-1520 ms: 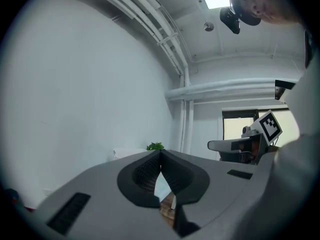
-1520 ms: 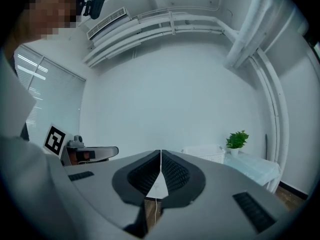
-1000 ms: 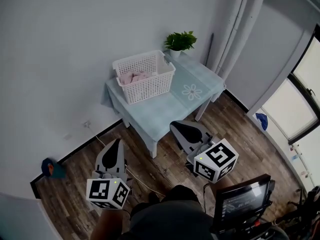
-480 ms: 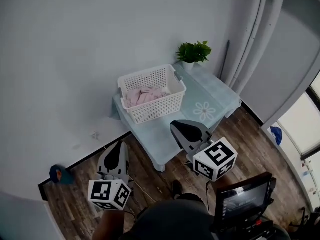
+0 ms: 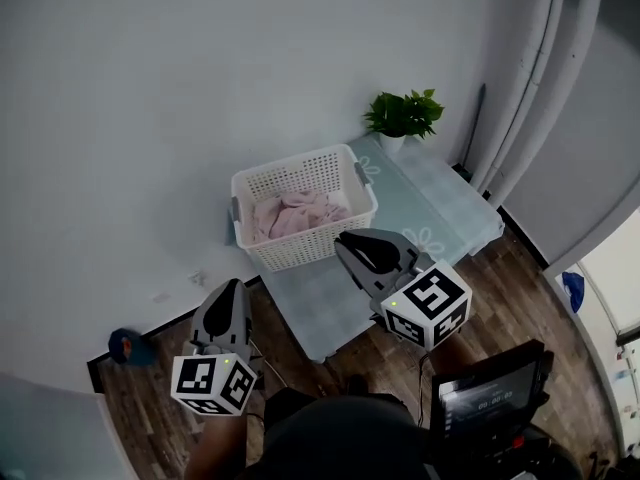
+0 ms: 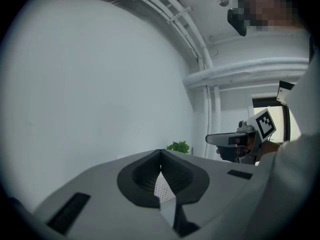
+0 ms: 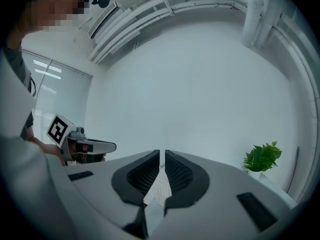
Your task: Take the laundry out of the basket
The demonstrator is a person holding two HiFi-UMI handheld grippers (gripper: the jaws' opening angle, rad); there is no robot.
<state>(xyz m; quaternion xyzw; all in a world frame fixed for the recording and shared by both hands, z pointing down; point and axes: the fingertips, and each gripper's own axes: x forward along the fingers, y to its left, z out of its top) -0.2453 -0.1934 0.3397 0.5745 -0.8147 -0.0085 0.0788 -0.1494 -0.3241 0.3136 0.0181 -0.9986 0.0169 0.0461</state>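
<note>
A white mesh laundry basket (image 5: 300, 173) stands on a small pale blue table (image 5: 440, 203) against the wall, with pink laundry (image 5: 295, 214) heaped inside. My right gripper (image 5: 352, 242) hovers over the table's near side, just in front of the basket, its jaws shut and empty. My left gripper (image 5: 229, 290) is lower left, over the wooden floor and short of the table, jaws shut with nothing in them. In the left gripper view a sliver of the basket (image 6: 163, 188) shows past the jaws. The right gripper view shows the same basket (image 7: 161, 191) through its jaws.
A potted green plant (image 5: 404, 116) stands at the table's far corner by white pipes (image 5: 535, 58). A blue object (image 5: 128, 347) lies on the floor at the wall, left. A dark monitor (image 5: 485, 396) sits at lower right. A cable runs over the floor.
The view has closed in on the table, and the basket now sits lower and nearer. The right gripper has come forward over the table's edge toward the basket. Both stay shut.
</note>
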